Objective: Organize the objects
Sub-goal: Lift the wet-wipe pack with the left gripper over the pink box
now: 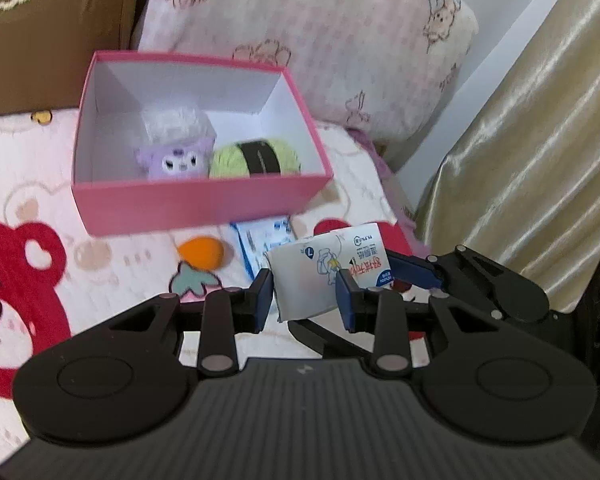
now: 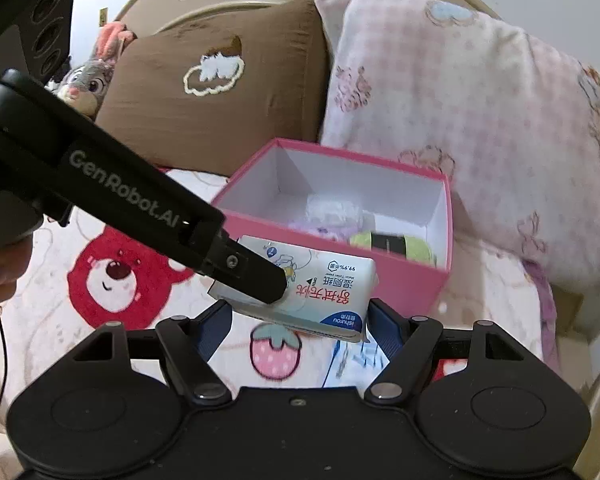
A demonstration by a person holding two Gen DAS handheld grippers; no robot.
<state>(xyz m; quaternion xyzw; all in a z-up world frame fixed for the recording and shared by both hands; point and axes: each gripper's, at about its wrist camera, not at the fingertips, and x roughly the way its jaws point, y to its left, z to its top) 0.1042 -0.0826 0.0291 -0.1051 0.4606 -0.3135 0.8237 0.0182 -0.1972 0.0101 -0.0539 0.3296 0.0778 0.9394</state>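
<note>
My left gripper is shut on a white wet-wipe pack and holds it above the bed, in front of the pink box. The box holds a purple plush and a green yarn ball. In the right wrist view the same pack hangs in the left gripper's fingers, just ahead of my open, empty right gripper. A second blue-white pack and an orange toy lie on the blanket in front of the box.
A brown pillow and a pink floral pillow stand behind the box. A rabbit plush sits far left. A beige curtain hangs on the right. The blanket has red bear prints.
</note>
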